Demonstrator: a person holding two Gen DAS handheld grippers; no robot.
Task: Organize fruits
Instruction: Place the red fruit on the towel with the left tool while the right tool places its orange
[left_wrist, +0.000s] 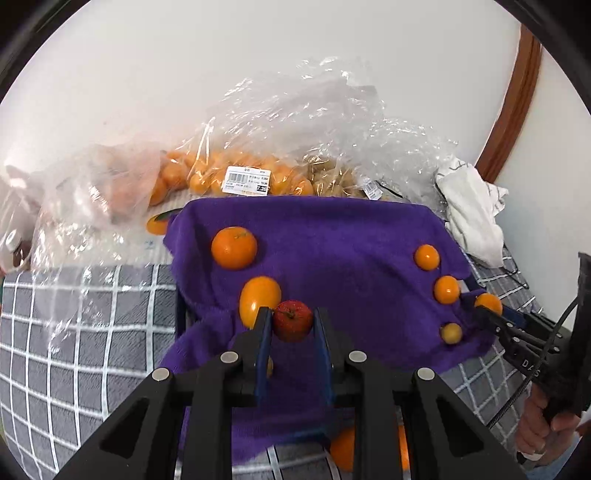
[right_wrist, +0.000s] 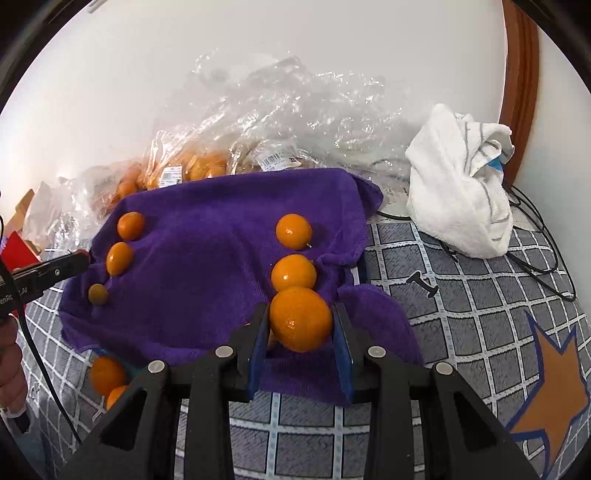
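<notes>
Bright, even light; glare spots gleam on the crinkled clear plastic bags (left_wrist: 303, 122) and glossy orange fruits (right_wrist: 293, 275). Fisheye bends edges into dark corners.

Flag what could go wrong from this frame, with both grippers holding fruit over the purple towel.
1. The right gripper sets its orange right against the next orange in the row; releasing could nudge it out of line.
2. The left gripper holds a small red fruit beside a yellow-orange fruit; either could roll on the rumpled purple towel.
</notes>
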